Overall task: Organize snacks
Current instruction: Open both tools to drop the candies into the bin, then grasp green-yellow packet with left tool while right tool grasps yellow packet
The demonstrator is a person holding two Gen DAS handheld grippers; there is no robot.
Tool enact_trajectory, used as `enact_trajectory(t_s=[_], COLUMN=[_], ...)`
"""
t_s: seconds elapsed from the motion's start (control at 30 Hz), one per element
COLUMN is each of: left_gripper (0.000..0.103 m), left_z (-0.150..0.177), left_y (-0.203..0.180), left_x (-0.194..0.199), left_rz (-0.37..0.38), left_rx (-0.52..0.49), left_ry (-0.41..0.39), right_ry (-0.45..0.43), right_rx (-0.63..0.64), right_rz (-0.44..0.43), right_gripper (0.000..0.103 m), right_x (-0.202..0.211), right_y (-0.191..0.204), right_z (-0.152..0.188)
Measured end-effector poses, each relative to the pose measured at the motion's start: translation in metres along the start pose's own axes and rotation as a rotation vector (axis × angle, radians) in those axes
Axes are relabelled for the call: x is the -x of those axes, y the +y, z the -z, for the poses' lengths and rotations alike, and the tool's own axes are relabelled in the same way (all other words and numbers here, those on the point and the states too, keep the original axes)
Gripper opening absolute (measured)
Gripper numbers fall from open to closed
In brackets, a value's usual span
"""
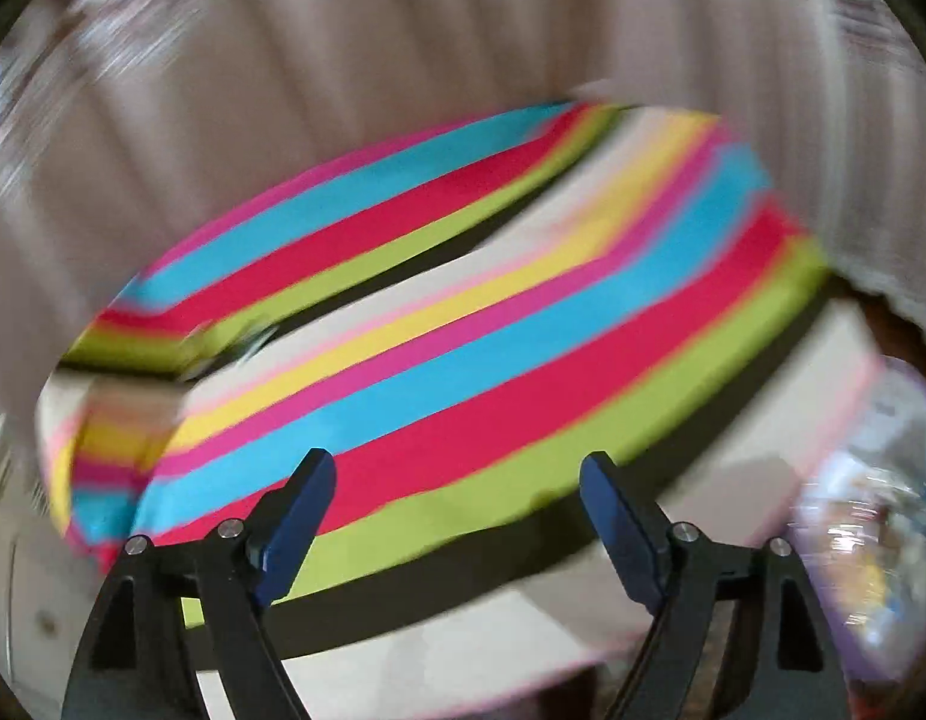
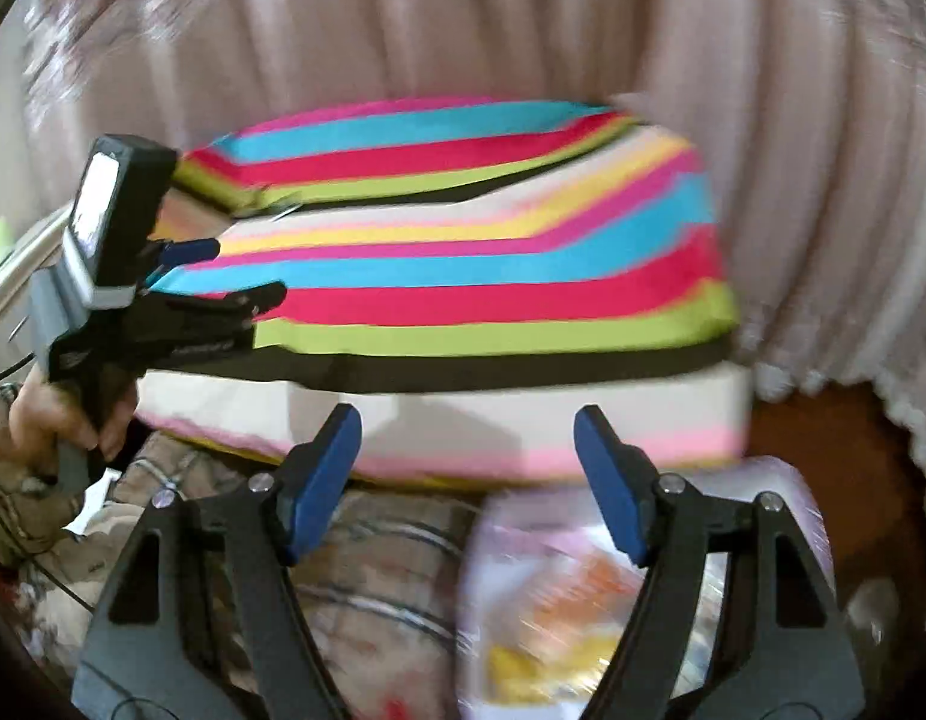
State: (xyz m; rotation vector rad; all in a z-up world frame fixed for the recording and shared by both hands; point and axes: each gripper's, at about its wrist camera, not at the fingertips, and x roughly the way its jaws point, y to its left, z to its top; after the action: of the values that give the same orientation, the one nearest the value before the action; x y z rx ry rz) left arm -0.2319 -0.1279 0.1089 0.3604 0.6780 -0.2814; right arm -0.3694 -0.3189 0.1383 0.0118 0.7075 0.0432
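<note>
A fabric storage box [image 1: 463, 324] with bright pink, blue, red, green and yellow stripes fills the middle of both wrist views; its flap-like top [image 2: 402, 150] lies behind. My left gripper [image 1: 456, 468] is open over the box's near edge, with nothing between its blue pads. My right gripper [image 2: 467, 417] is open too and empty, in front of the striped box [image 2: 493, 276]. A clear bag of colourful snacks [image 2: 559, 606] lies just under and behind the right fingers; the same snack bag [image 1: 877, 528] shows blurred at the left view's right edge. The left gripper [image 2: 240, 273] reaches over the box's left end.
A pale pink pleated curtain [image 2: 823, 180] hangs close behind the box. Plaid cloth [image 2: 372, 570] lies below it, and a brown surface [image 2: 823, 450] shows at the right. A metal rail [image 2: 18, 264] and a cable run along the left, by the person's hand [image 2: 42, 414].
</note>
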Motion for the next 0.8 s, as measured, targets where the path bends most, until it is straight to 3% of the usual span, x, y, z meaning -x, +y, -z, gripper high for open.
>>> enact_trajectory(t_s=[0.1, 0.27, 0.37, 0.53, 0.8], left_gripper=[0.084, 0.084, 0.084, 0.084, 0.084], left_z=[0.016, 0.027, 0.035, 0.048, 0.048], left_y=[0.080, 0.178, 0.219, 0.245, 0.267], left_x=[-0.037, -0.101, -0.122, -0.140, -0.158], left_rz=[-0.108, -0.238, -0.251, -0.229, -0.203], left_rx=[0.133, 0.295, 0.373, 0.421, 0.463], left_ry=[0.028, 0.115, 0.131, 0.127, 0.161], right_ry=[0.063, 0.181, 0.254, 0.284, 0.215], right_rx=[0.068, 0.081, 0.065, 0.091, 0.202], right_rz=[-0.080, -0.174, -0.204, -0.218, -0.283], right_gripper=[0.080, 0.080, 0.080, 0.080, 0.085], right_x=[-0.066, -0.186, -0.256, -0.333, -0.446], right_y=[0.042, 0.092, 0.119, 0.164, 0.238], right_z=[-0.023, -0.069, -0.100, -0.150, -0.247])
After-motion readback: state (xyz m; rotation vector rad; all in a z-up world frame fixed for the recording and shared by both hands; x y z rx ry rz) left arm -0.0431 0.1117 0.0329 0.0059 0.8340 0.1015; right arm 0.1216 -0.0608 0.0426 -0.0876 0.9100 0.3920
